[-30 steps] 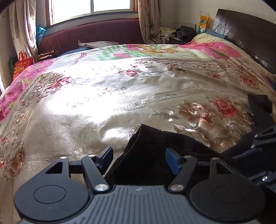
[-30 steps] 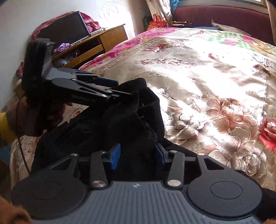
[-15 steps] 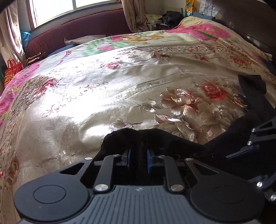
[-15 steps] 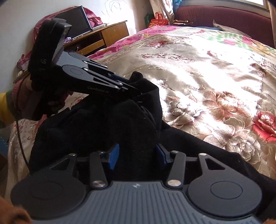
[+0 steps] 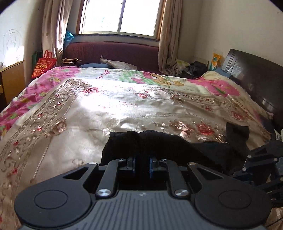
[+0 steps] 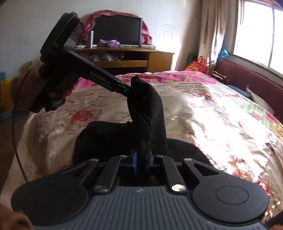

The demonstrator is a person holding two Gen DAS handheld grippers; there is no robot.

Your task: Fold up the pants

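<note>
Pants (image 5: 152, 143) lie on floral bedspread (image 5: 106, 113) below window (image 5: 120, 16).

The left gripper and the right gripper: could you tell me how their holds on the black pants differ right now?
The left gripper pinches a raised peak of the black pants, lifted clear of the bedspread; the right gripper clamps a twisted bunch lower down. In the left wrist view, the left gripper's pads sit slightly further apart than the right's. The right's jaws have just closed on the cloth. Both are shut on the same garment.
</note>
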